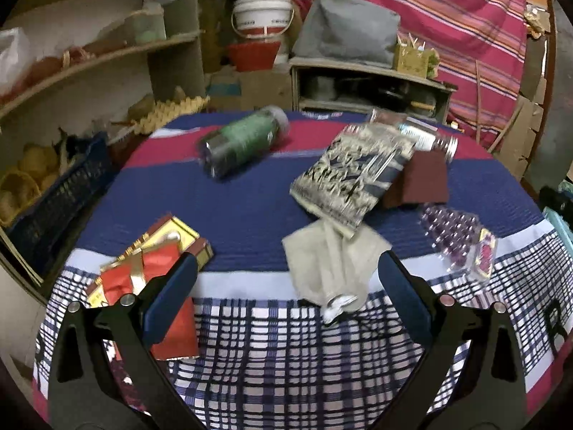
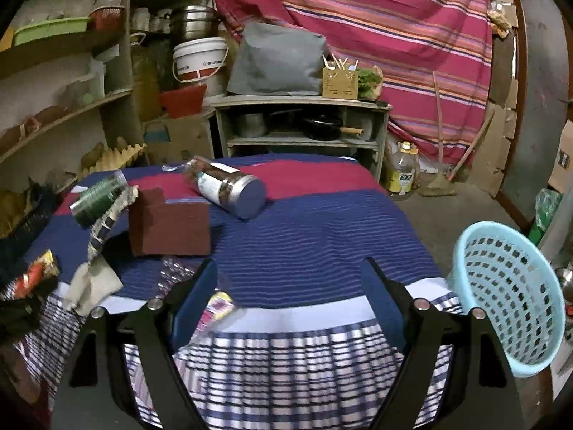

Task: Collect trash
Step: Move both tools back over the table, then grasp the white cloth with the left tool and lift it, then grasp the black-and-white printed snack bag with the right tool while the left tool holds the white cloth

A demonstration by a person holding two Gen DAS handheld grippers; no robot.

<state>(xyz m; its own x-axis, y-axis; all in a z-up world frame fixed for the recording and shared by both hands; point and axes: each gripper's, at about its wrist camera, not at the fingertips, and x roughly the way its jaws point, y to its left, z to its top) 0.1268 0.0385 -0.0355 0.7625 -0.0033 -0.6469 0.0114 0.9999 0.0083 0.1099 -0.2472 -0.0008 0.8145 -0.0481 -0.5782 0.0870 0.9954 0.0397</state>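
Observation:
Trash lies on a table covered by a blue, red and checked cloth (image 1: 250,215). My left gripper (image 1: 286,261) stands open above the near edge, nothing between its fingers. Just ahead of it lies a crumpled beige tissue (image 1: 333,261), with a patterned wrapper (image 1: 351,172) behind it. A red and gold packet (image 1: 143,268) sits by the left finger. A green-labelled jar (image 1: 243,143) lies on its side farther back. My right gripper (image 2: 290,268) is open and empty; a clear bubble-textured pack (image 2: 215,304) lies by its left finger. A light blue basket (image 2: 508,297) stands right of the table.
A maroon block (image 2: 168,225) and a clear jar with a blue lid (image 2: 229,190) lie mid-table. Shelves (image 1: 89,64) full of goods stand left, a low cabinet (image 2: 301,125) with pots behind. A striped pink cloth (image 2: 394,36) hangs at the back. An oil bottle (image 2: 403,173) stands on the floor.

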